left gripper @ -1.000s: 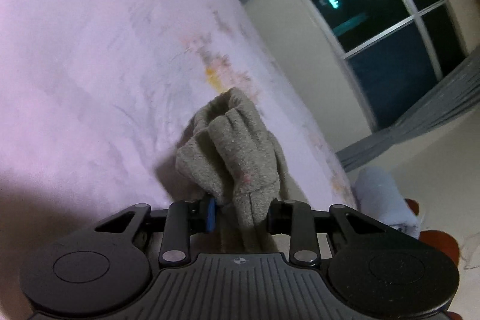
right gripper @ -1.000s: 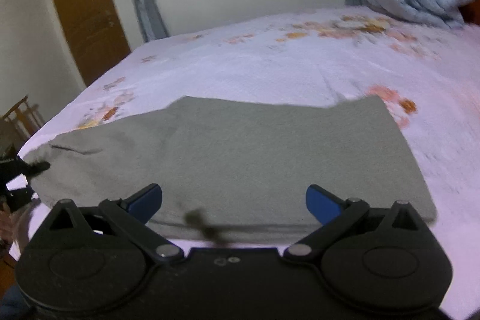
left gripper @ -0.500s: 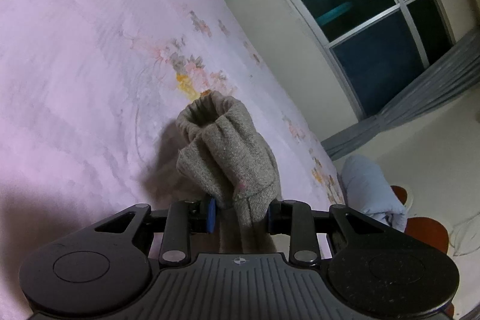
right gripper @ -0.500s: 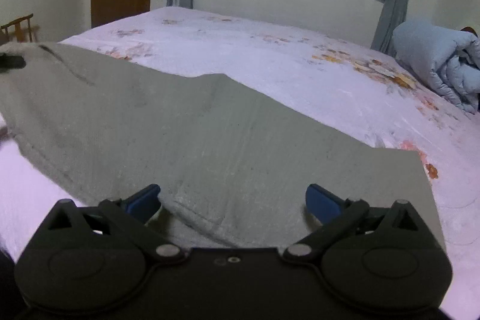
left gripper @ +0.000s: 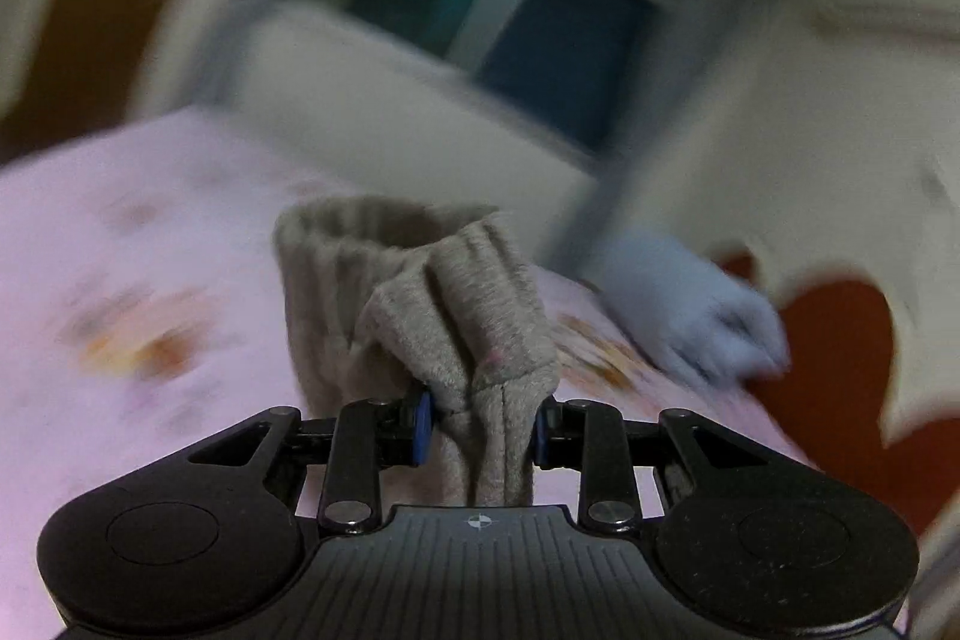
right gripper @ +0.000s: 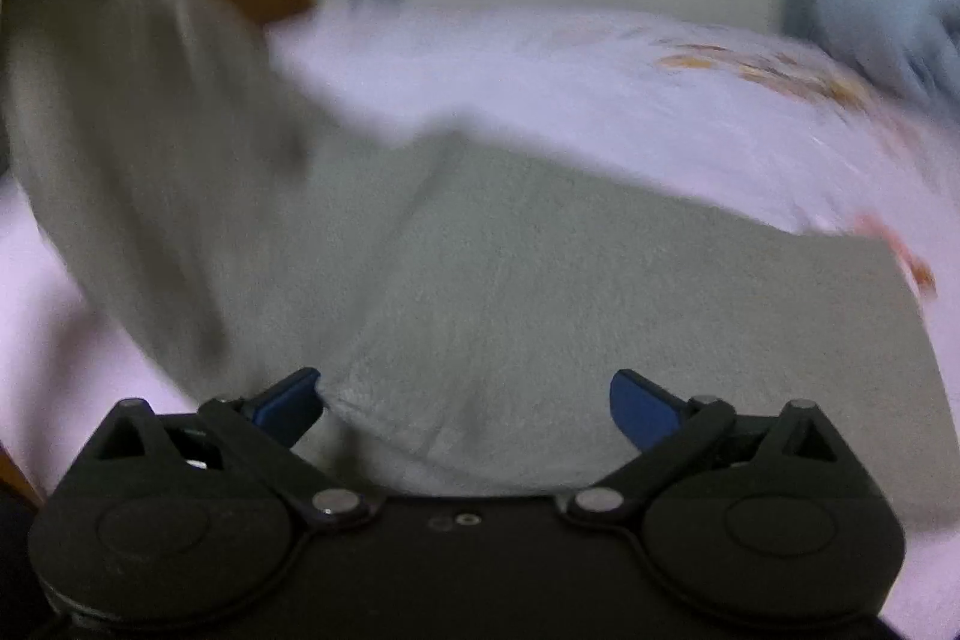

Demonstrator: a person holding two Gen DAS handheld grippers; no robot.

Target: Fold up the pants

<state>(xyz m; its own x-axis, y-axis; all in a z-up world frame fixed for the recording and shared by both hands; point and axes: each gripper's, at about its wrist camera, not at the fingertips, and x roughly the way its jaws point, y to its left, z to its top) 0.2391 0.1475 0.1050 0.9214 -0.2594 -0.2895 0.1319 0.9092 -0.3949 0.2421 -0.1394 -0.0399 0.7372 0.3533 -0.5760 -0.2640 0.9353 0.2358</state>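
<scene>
Now that the left gripper [left gripper: 478, 429], clamped on the grey pants' ribbed cuff [left gripper: 384, 244], has swung it up off the bed [right gripper: 540, 88], the right gripper [right gripper: 465, 407] waits wide open, empty, over the pants [right gripper: 600, 292], so the fold looks underway.

Grey-beige fleecy knit pants [right gripper: 540, 292], partly spread flat on a pink floral bedspread, one blurred portion lifted at left. Ribbed cuff end [left gripper: 444, 316] bunched upright, open like a tube, pinched between blue pads.
</scene>
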